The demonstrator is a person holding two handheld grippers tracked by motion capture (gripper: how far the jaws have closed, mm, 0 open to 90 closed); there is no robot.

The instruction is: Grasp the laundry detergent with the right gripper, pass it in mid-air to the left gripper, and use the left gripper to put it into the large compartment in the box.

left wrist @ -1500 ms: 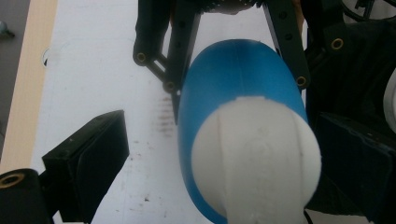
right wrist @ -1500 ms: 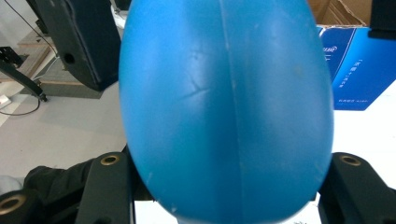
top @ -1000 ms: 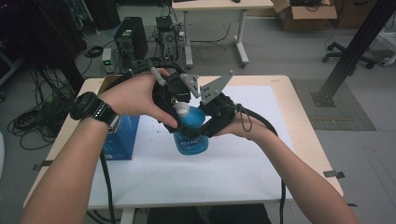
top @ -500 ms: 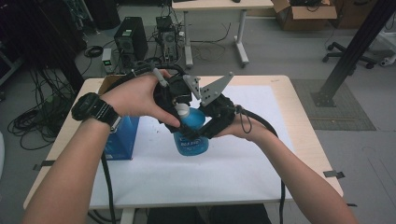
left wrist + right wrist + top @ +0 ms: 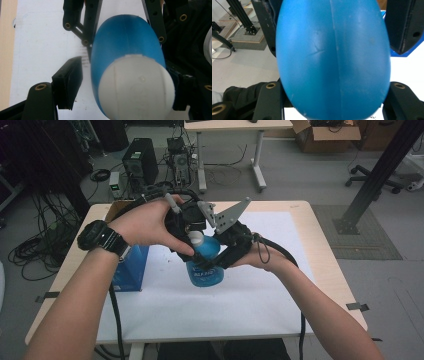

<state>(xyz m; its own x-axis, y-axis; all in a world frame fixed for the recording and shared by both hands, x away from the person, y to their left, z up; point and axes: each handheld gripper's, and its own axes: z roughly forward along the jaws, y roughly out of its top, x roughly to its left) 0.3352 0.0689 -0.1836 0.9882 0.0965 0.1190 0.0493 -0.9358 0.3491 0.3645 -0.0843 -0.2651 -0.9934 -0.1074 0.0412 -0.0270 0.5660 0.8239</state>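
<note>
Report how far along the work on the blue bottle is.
Done: the right tongs clamp the blue bottle by its body above the white sheet. In hand: the left tongs have just been closing around the white cap; one pad stands clear of it. Left: gripping the cap and, likely, opening it.

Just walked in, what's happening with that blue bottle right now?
A person works over the table with a gripper in each hand. The right gripper is clamped on the blue bottle, holding its body. The left gripper has come in at the white cap; its jaws have just been closing around it, with one pad not touching yet. A blue box stands at the left.
</note>
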